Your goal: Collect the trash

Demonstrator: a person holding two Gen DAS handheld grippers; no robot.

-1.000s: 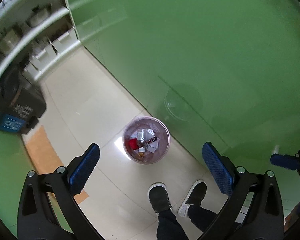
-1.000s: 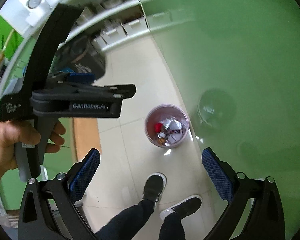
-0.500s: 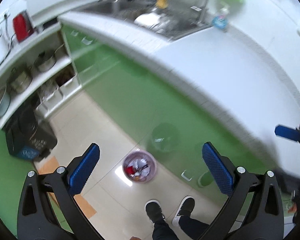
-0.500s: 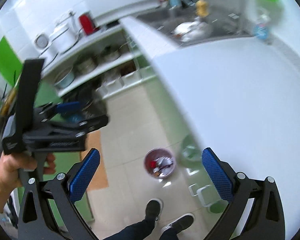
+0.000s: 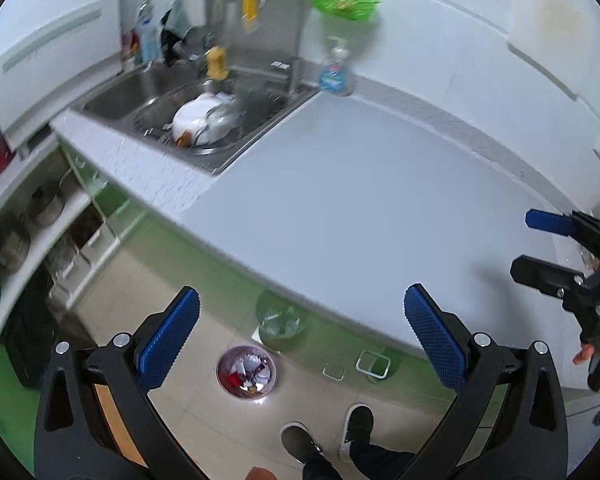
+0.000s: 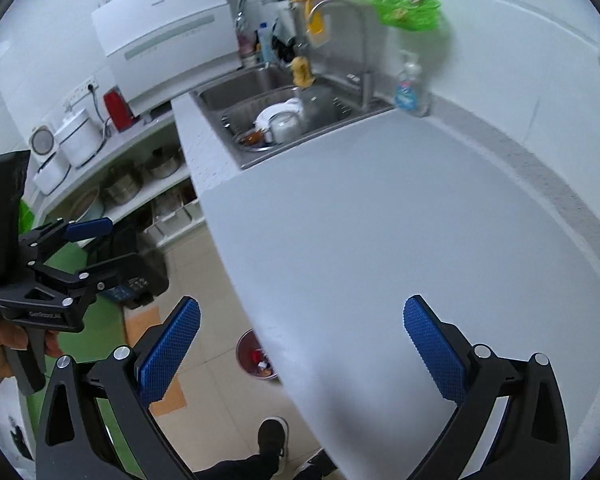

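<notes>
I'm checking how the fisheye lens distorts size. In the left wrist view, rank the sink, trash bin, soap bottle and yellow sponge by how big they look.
1. sink
2. trash bin, though it sits farther away on the floor
3. soap bottle
4. yellow sponge, blurred, so close to the bottle

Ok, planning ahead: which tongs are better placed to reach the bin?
Probably left: the bin shows fully between the left tongs; for the right tongs, the counter half hides it.

bin (image 6: 256, 356) – half behind counter (image 6: 380, 240) | sink (image 5: 204, 120) dishes – blurred
</notes>
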